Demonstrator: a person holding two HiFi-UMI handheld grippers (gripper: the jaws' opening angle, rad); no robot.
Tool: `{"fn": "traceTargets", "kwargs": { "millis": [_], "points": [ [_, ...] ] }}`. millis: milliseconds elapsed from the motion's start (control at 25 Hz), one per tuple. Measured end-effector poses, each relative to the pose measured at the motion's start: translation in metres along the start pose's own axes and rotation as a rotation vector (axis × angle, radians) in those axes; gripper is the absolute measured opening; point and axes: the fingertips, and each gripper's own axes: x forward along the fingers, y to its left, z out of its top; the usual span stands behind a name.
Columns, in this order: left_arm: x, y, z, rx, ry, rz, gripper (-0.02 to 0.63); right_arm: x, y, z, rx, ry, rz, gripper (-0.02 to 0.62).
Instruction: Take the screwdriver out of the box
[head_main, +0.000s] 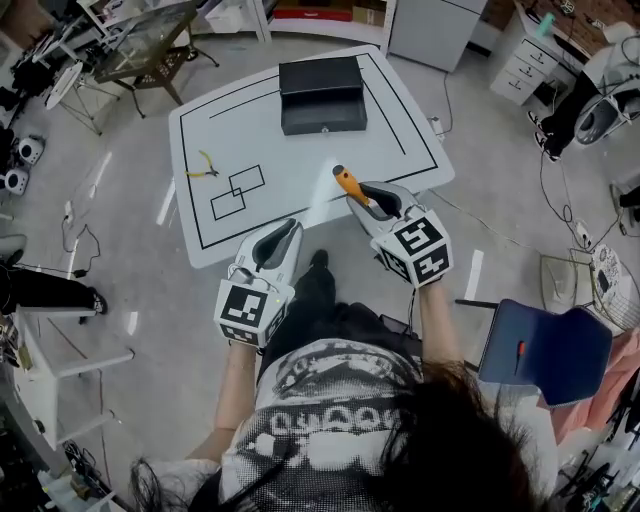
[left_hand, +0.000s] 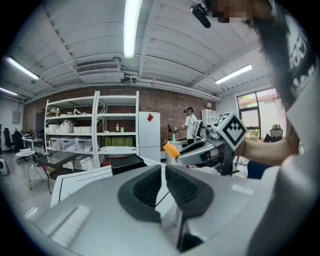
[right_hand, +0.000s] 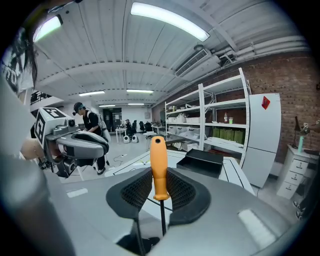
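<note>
While the yellow-handled pliers (head_main: 204, 167) lie on the left part of the white tabletop (head_main: 300, 170), the left claw (head_main: 287, 229) hangs off its near edge, its pads pressed together with nothing between them; I'd guess it is simply kept out of the way, since this job needs one hand. The black box (head_main: 322, 95) sits at the far side of the tabletop, well apart from both hands. Right of the left claw, the screwdriver (head_main: 350, 186) is already out of the box: the right claw (head_main: 372, 202) pinches its orange handle between the ribbed pads, handle end pointing forward and the thin shaft running back into the throat of the tool. Gripping the thick handle rather than the slim shaft likely gives the surer hold. Both forearms reach out from the person's waist, side by side but not touching, each tool aimed forward and dipped a little toward the tabletop
</note>
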Motion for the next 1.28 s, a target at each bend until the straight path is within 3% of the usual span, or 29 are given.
{"fn": "traceTargets", "kwargs": {
  "millis": [560, 1280],
  "points": [
    [-0.048, -0.041, -0.012, -0.005, 0.024, 0.014, 0.000, -0.043, 0.050, -0.024, 0.022, 0.003, 0.023, 0.097],
    [-0.057, -0.015, -0.031, -0.033, 0.060, 0.052, 0.000, -0.016, 0.076, -0.035, 0.060, 0.028, 0.075, 0.097]
  ]
}}
